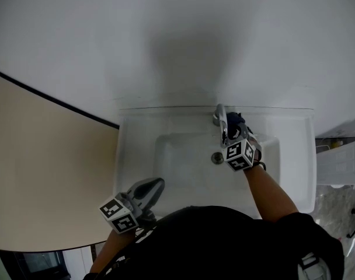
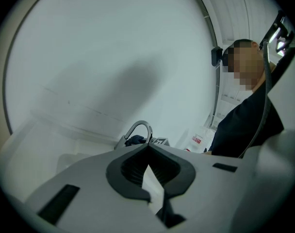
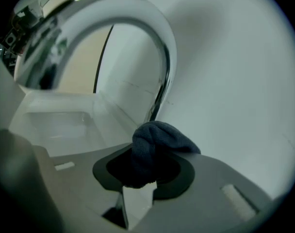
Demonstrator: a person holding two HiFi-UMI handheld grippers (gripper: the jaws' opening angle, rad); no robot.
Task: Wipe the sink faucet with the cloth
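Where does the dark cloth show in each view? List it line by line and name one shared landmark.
Head view: cloth right of centre, beside the faucet.
Left gripper view: small dark lump at centre, by the faucet's base.
Right gripper view: low centre, pinched in the right gripper, under the faucet's arch.
Shared landmark: the chrome faucet.

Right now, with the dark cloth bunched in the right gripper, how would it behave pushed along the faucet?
The cloth bulges in soft folds from the right gripper, so it is probably floppy and would mould round the faucet. Its fuzzy pile likely drags rather than slips on the polished spout.
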